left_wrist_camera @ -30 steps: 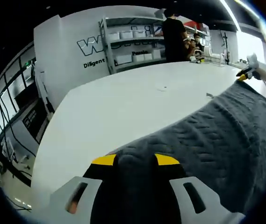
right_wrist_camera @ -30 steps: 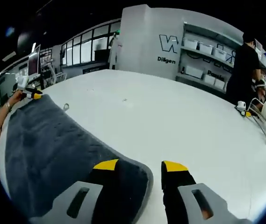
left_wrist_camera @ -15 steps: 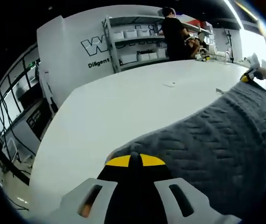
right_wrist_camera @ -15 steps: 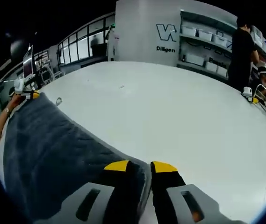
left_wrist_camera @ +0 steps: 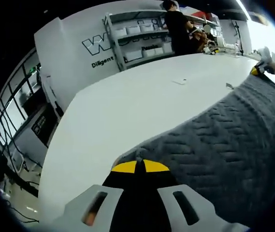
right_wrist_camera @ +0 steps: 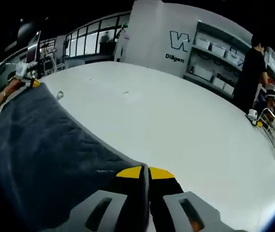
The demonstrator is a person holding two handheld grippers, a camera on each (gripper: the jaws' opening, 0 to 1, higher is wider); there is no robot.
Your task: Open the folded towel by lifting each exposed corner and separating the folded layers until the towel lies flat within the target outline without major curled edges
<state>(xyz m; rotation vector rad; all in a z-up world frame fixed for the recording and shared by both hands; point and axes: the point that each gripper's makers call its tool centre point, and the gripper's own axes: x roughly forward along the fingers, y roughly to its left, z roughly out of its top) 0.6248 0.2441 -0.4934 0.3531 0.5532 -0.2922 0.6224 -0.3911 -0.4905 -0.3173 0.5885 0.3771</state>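
Both grippers pinch corners of the grey towel [left_wrist_camera: 224, 145]: the left gripper [left_wrist_camera: 136, 166] and right gripper [right_wrist_camera: 144, 172] each have jaws closed on its edge over the white tabletop [right_wrist_camera: 176, 121]. Best to keep both grips firm, draw the corners apart evenly, then lower it flat.

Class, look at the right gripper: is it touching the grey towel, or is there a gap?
Touching. In the right gripper view the right gripper has its jaws shut on the edge of the towel, the cloth pinched between the yellow tips.
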